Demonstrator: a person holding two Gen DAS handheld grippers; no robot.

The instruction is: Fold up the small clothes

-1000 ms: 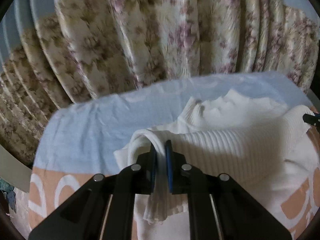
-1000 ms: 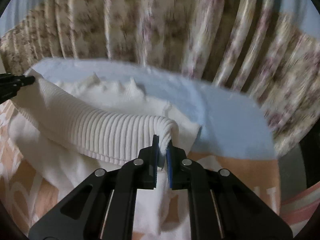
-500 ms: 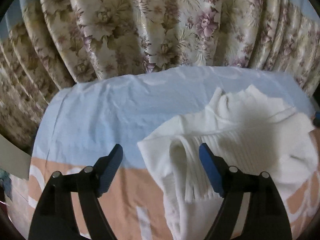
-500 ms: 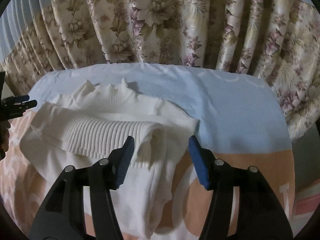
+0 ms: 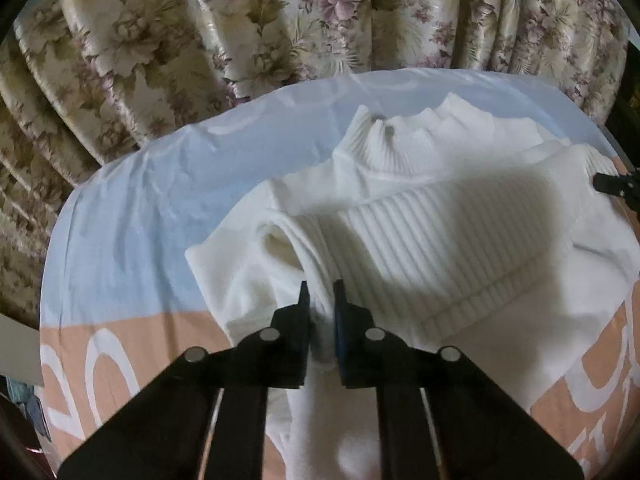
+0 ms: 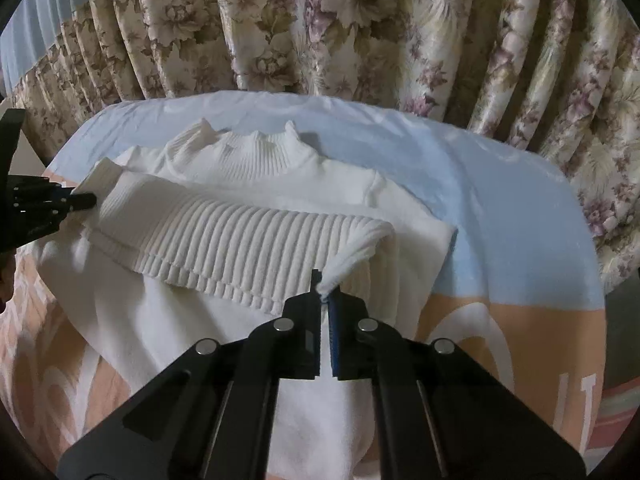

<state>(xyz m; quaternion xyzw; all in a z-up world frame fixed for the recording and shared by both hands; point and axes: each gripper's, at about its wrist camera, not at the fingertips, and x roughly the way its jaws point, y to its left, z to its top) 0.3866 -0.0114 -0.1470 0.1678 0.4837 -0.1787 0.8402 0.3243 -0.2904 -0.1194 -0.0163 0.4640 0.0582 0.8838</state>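
White knit sweater (image 5: 420,216), high ribbed collar (image 6: 256,152) with a wavy edge, lies on a sheet (image 5: 152,200), pale blue at the far end, peach with big white lettering nearer. Sheet is thin, lightly creased. The surface under it cannot be told. Floral curtain (image 6: 320,20) in glossy pleats hangs close behind.

Sweater body is smooth fine knit; the ribbed hem band (image 6: 240,240), coarse vertical ridges with a stitched edge, is folded up over the chest and runs left to right across the garment. Collar points to the far side, toward the curtain; the garment's long axis runs near to far.

Left claw (image 5: 320,304) tilts steeply down at the band's left end. Its jaws have just been closing and now clamp a bunched fold of knit between the pads.

Right claw (image 6: 324,296) also tilts steeply down at the band's right end. Its jaws have just been closing and now pinch the band's corner, which rises in a small peak from the tips.
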